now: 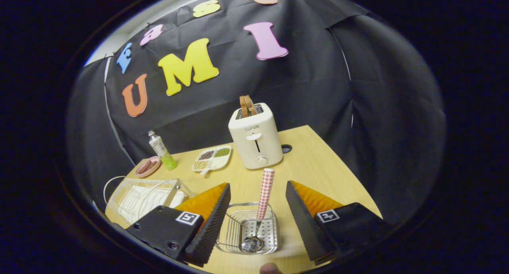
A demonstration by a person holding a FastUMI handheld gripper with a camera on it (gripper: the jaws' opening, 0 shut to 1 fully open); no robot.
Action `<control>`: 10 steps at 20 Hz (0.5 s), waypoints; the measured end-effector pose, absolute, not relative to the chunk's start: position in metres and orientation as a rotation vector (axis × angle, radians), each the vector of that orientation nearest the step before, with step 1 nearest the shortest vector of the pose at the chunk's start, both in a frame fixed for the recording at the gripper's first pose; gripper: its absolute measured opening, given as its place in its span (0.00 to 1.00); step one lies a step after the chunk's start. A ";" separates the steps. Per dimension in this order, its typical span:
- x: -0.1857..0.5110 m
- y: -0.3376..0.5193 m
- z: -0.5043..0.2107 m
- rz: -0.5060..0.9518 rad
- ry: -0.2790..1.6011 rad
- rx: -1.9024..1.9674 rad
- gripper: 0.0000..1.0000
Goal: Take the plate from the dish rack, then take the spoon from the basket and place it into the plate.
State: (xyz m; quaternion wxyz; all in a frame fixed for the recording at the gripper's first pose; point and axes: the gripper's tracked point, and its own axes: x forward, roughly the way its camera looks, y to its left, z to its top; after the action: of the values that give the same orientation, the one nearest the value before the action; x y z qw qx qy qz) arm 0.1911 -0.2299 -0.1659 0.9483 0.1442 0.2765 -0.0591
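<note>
A spoon (264, 192) with a red-and-white checked handle stands tilted in a small wire basket (232, 228), bowl end down. My gripper (257, 184) is open and hovers over the basket. Its two black fingers flank the basket and touch nothing, and the spoon handle rises between the fingertips. A white wire dish rack (137, 194) sits just left of the left finger, partly hidden by it. Something white shows at the rack's right end; I cannot tell what it is. A pink plate (147, 166) lies flat on the table beyond the rack.
A white toaster (256, 140) with bread in its slot stands beyond the basket. A divided snack tray (212, 158) and a small bottle (163, 150) sit between it and the pink plate. The wooden table (318, 174) ends to the right. A person's fingertip (270, 268) shows below the basket.
</note>
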 end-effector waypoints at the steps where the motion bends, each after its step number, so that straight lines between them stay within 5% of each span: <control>1: 0.195 -0.230 -0.171 -0.109 0.570 0.292 0.89; 7: 0.207 -0.234 -0.186 -0.122 0.616 0.288 0.54; 10: 0.201 -0.227 -0.177 -0.109 0.599 0.306 0.21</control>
State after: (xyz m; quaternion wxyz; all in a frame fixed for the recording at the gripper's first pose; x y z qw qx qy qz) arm 0.2009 -0.2275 -0.1766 0.9426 0.1499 0.2937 -0.0533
